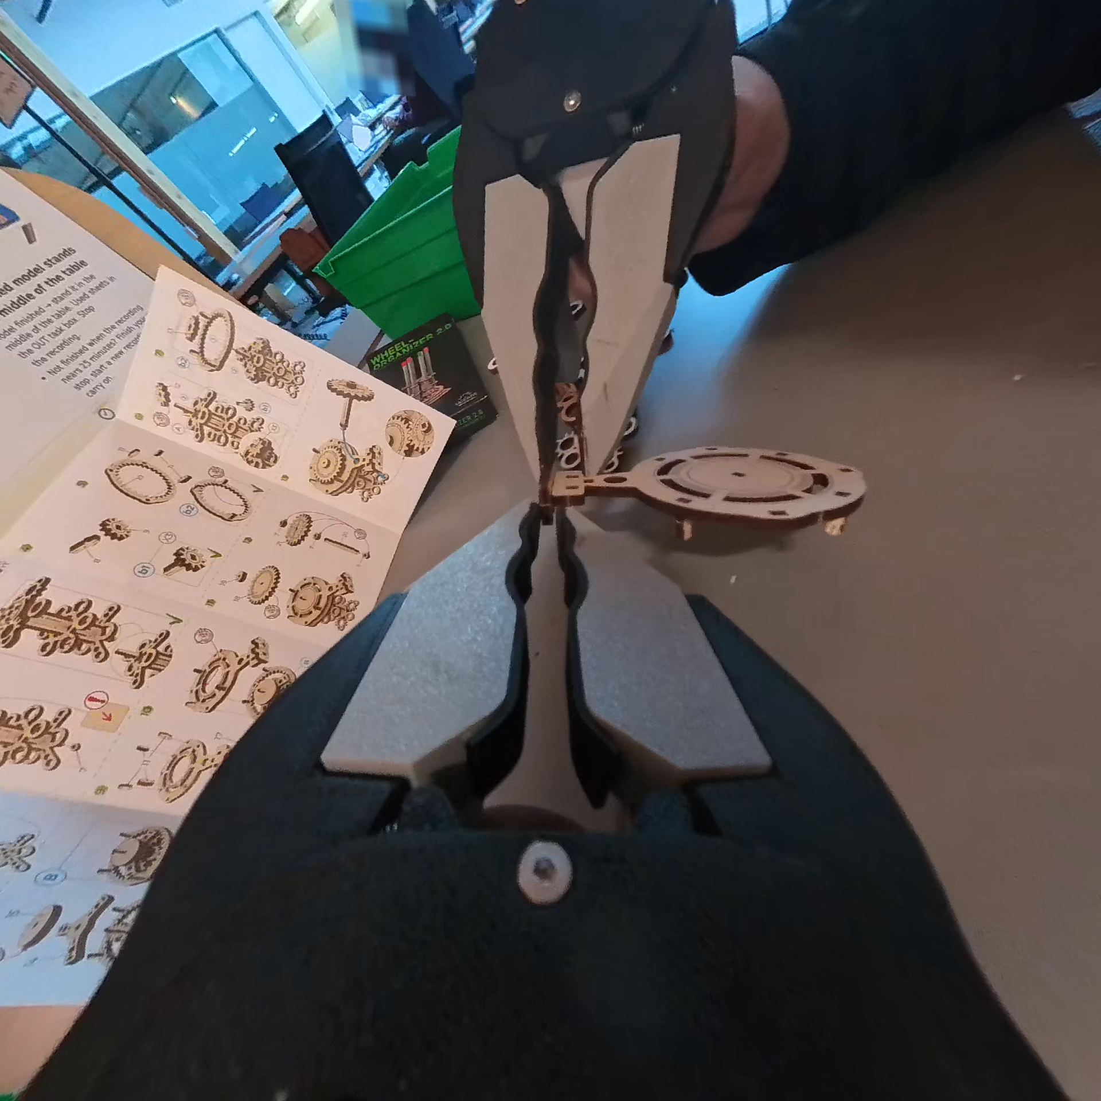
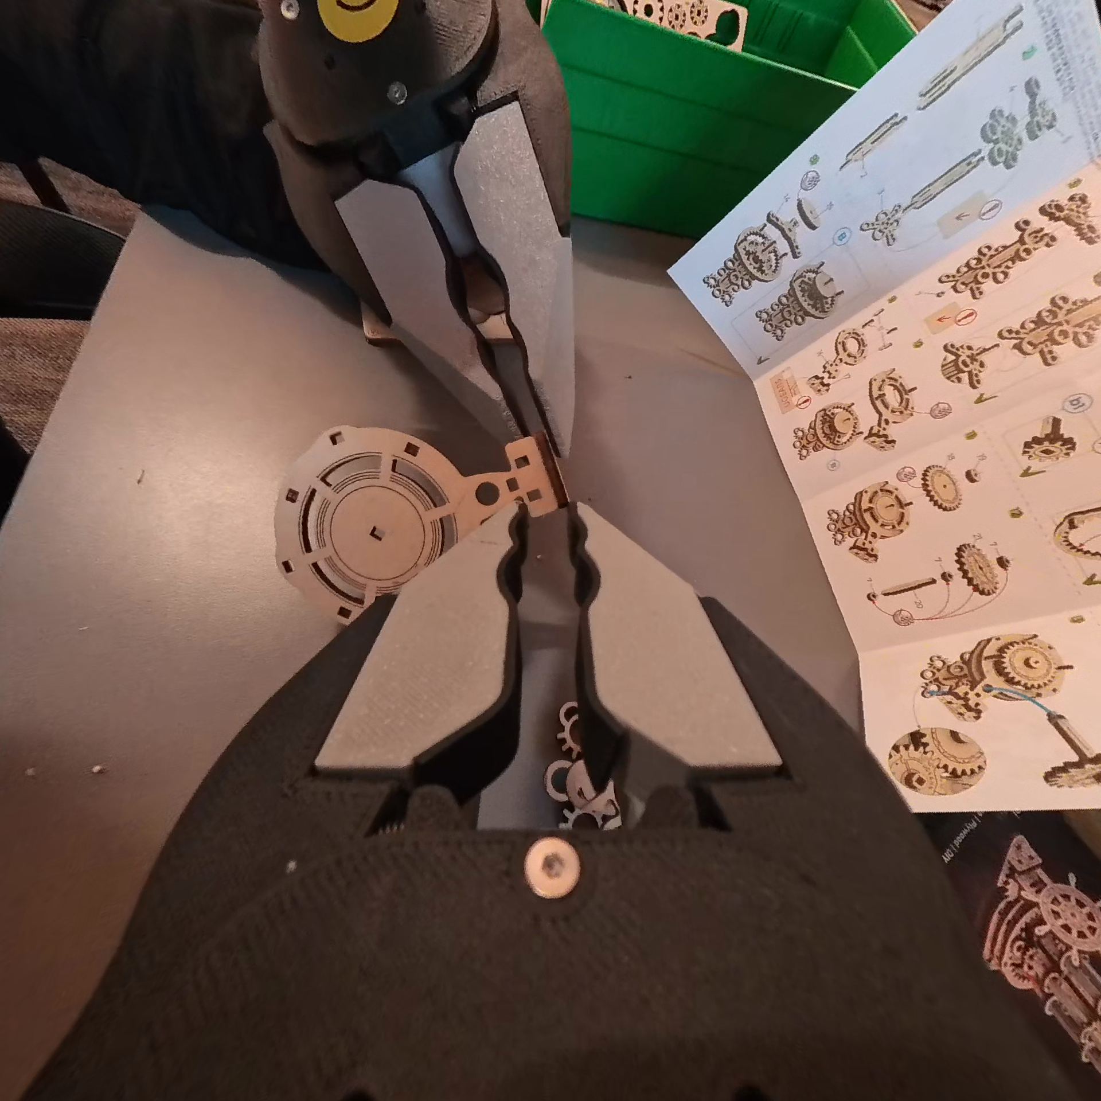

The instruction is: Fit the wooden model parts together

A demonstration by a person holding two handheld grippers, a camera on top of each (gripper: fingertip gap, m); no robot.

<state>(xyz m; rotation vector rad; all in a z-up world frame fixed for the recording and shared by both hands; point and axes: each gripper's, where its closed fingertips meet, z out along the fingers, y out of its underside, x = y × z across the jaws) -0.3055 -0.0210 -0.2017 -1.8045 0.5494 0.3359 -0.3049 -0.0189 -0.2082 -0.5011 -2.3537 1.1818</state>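
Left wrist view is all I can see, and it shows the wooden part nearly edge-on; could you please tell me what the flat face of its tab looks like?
Observer: The right wrist view looks down on the wooden part. Its tab has several small square cutouts, and the neck has one round hole.
Operator: Thank you. Is there anything inside the green bin?
Observer: Yes, a wooden sheet of cut parts shows inside the green bin.
Operator: And is anything lying under my own gripper?
Observer: A flat wooden piece lies on the table, partly hidden behind the left gripper.
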